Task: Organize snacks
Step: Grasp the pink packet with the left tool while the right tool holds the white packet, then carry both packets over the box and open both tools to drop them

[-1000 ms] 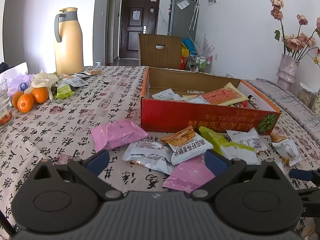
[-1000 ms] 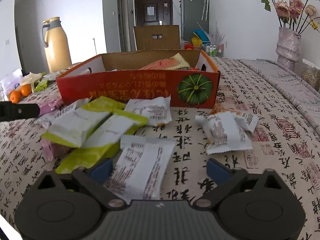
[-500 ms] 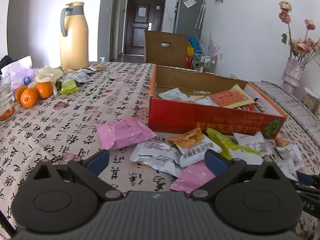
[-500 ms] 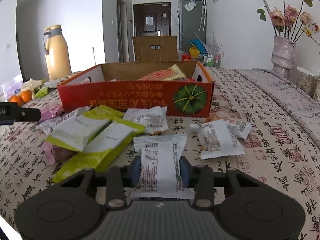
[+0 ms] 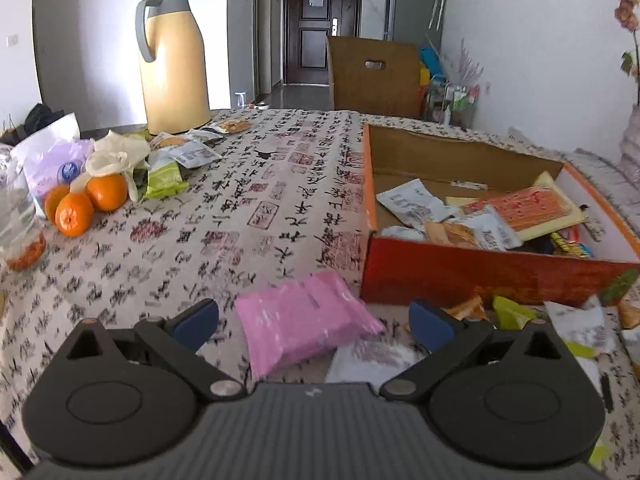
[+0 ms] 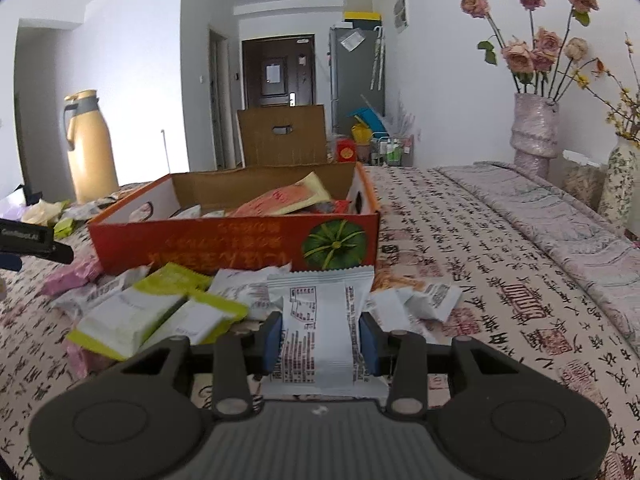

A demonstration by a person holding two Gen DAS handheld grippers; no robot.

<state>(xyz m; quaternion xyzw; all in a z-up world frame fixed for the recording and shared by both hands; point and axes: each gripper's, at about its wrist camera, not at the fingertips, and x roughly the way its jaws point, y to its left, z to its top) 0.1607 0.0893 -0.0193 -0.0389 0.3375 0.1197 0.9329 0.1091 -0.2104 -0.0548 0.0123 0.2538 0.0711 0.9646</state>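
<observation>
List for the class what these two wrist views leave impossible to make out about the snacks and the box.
- Left wrist view: the pink packet print is motion-blurred; the open left gripper body hides its near end.
- Left wrist view: the red box front wall hides the packets at its foot.
- Right wrist view: the white packet lower end is hidden by the right gripper; its print is too small to read.
</observation>
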